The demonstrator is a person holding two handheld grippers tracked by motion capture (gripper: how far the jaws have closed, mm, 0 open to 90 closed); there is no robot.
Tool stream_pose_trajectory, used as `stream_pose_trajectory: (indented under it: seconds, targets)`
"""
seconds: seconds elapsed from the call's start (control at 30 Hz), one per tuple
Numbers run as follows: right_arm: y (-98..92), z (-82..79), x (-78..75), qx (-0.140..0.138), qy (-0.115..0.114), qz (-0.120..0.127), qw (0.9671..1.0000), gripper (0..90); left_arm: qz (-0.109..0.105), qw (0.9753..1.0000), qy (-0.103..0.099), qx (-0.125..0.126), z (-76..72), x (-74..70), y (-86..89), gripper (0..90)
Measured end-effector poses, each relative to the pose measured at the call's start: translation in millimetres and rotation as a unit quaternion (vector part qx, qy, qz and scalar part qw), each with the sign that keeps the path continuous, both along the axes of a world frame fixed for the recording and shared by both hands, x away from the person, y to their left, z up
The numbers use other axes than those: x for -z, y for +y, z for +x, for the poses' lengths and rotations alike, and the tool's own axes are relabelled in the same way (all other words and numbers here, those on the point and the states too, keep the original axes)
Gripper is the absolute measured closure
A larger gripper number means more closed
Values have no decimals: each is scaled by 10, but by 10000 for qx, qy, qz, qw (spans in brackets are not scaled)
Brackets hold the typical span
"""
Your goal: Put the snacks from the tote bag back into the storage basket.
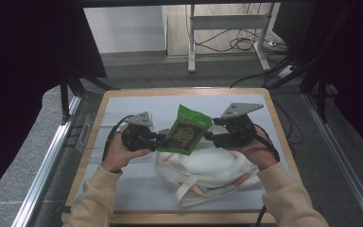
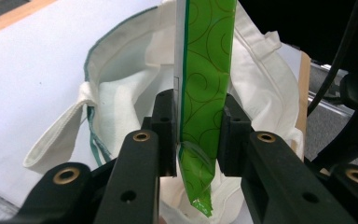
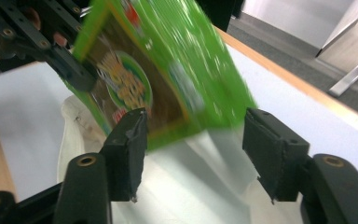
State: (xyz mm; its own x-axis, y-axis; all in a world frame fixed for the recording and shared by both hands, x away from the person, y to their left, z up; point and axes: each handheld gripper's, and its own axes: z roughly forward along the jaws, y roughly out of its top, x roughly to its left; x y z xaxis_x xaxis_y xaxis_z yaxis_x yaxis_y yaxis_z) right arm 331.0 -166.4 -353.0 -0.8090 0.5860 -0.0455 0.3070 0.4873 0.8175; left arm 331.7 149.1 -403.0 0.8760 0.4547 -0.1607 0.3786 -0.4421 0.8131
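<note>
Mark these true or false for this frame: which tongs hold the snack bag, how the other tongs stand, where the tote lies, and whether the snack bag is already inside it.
1. The left tongs are shut on the snack bag. True.
2. The right tongs also clamp the bag. False: their jaws stand open, with the bag's edge ahead of them, unpinched.
3. A white tote lies on the table beneath the bag. True.
4. The bag is already inside the tote. False: it is held in the air above the tote's mouth.
5. The bag is red. False: it is green with a brown panel.
</note>
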Motion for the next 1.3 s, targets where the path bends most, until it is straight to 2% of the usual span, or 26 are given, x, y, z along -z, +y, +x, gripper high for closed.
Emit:
stream_pose_trajectory:
  seconds: [0.2,0.33,0.47,0.7,0.83,0.93,1.1,1.3]
  targets:
    - [-147,15,248,207,493,377,9979,328,-71,10000,-41,-22,-25,-12,-6,730]
    - [-189,-7,340,324,544,613,9961,317,-86,9999,-74,-46,-40,-8,-32,729]
    - [-217,-42,405,308,627,1040,9921,315,-89,9999,-66,-79,-43,10,-53,729]
    - [-243,-109,525,426,504,963,9932,306,-71,9999,-83,-131,-72,34,-68,728]
    - [-247,-118,585,473,544,1061,9917,302,-129,9996,-121,-210,-77,27,-65,728]
    - [-235,-130,602,514,509,869,9936,294,-197,9994,-143,-237,-85,19,-60,728]
    - [-249,-184,642,508,610,963,9922,294,-286,9991,-145,-286,-93,7,-65,728]
    - [-222,-257,673,358,685,1105,9909,294,-329,9989,-187,-258,-109,8,-103,727]
